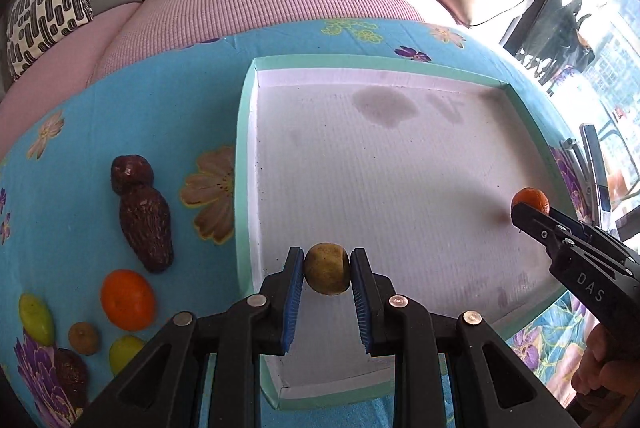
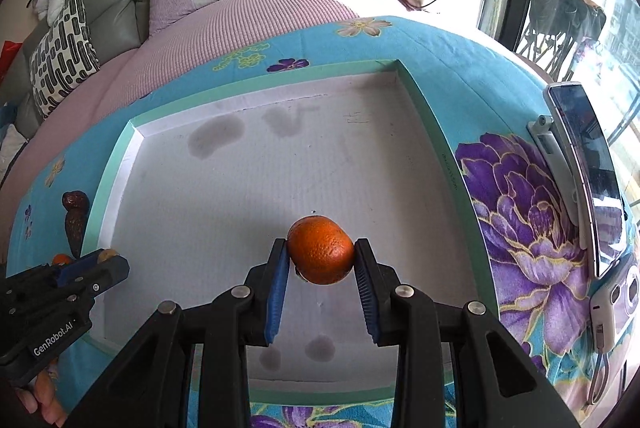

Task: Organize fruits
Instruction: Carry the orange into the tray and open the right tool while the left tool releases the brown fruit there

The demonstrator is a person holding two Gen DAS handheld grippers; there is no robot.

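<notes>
Two oranges (image 1: 127, 300) (image 2: 321, 250), two avocados (image 1: 146, 233), two kiwis (image 1: 327, 268), one tray (image 1: 244, 131)

Orange (image 2: 321, 255), kiwi (image 1: 327, 269) — above tray (image 1: 245, 115)

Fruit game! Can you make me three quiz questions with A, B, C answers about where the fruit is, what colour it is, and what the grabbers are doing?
1. Where is the loose orange lying?
A. Inside the tray
B. On the blue flowered cloth, left of the tray
C. On the sofa

2. What colour is the fruit held by the right gripper?
A. Orange
B. Purple
C. White

3. What is the left gripper doing?
A. Hanging open with nothing in it
B. Resting on a pillow
C. Shut on a yellow-brown fruit

Answers:
1 B: it sits on the cloth, outside the tray rim.
2 A: the held orange sits between the blue pads.
3 C: both pads press the fruit's sides over the tray.
</notes>
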